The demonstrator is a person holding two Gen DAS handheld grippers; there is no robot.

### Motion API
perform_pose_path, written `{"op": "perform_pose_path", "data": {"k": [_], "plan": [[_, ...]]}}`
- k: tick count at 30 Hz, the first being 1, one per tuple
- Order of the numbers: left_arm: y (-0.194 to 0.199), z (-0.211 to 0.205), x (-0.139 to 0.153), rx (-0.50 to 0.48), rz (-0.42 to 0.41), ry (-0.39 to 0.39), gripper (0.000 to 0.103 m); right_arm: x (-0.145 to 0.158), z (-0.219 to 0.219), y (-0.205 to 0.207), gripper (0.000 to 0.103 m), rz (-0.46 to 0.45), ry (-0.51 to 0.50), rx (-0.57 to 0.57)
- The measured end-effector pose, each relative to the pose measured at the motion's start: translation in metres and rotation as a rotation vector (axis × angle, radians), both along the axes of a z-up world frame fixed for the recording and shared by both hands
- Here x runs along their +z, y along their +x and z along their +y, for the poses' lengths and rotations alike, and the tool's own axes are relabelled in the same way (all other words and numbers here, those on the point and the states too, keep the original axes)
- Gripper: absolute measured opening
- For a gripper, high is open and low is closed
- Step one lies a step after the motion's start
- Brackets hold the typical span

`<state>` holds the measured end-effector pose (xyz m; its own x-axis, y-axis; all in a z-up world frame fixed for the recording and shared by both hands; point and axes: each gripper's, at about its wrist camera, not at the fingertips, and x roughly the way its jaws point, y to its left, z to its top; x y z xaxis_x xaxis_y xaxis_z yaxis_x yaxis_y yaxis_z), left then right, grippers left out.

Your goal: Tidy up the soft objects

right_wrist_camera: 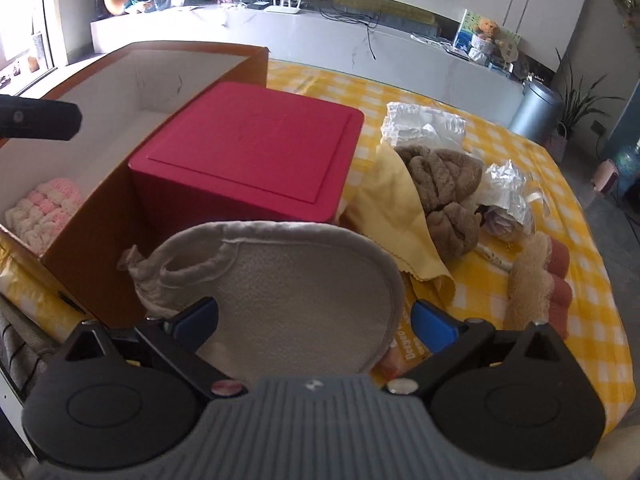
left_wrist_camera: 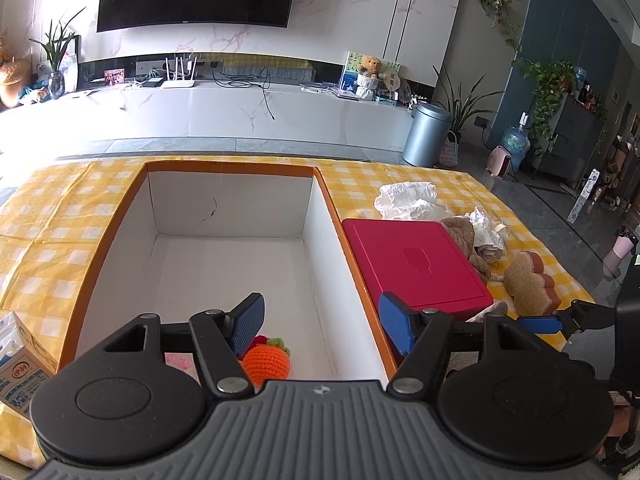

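An orange-rimmed white box [left_wrist_camera: 236,216] sits on the yellow checked table. Inside lie an orange crocheted fruit [left_wrist_camera: 266,362] and a pink-white knitted piece [right_wrist_camera: 44,208]. My left gripper [left_wrist_camera: 320,324] hovers over the box's near end, open and empty. My right gripper [right_wrist_camera: 312,320] is open, its fingers either side of a grey fabric pouch [right_wrist_camera: 288,292] lying by the box [right_wrist_camera: 92,256]. Beside the red box [right_wrist_camera: 256,156] lie a yellow cloth [right_wrist_camera: 392,220], a brown towel [right_wrist_camera: 444,192] and a sponge [right_wrist_camera: 528,284].
A red lidded box [left_wrist_camera: 416,264] stands right of the big box. Crumpled white paper [left_wrist_camera: 408,200] and foil wrap [right_wrist_camera: 508,192] lie further back. A milk carton [left_wrist_camera: 20,360] stands at the left. The right gripper's finger [left_wrist_camera: 560,320] shows at right in the left wrist view.
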<state>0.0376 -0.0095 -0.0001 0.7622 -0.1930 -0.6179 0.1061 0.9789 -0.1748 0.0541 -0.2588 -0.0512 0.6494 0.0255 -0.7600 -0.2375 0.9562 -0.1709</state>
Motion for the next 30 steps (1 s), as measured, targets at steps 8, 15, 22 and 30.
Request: {"op": "perform_pose_path", "data": {"k": [8, 15, 22, 30], "plan": [[0.000, 0.000, 0.002, -0.002, -0.002, -0.005, 0.078, -0.006, 0.020, -0.001, 0.101, 0.001, -0.018, 0.094], [-0.002, 0.002, 0.003, 0.000, -0.001, -0.013, 0.078, -0.034, 0.017, 0.026, 0.097, 0.152, 0.006, 0.025], [-0.001, 0.005, 0.003, 0.009, 0.007, -0.016, 0.078, -0.027, 0.009, 0.016, 0.027, 0.154, 0.111, 0.036], [-0.003, 0.006, 0.005, 0.005, -0.003, -0.017, 0.078, 0.001, 0.004, -0.015, 0.009, 0.086, 0.205, 0.109]]}}
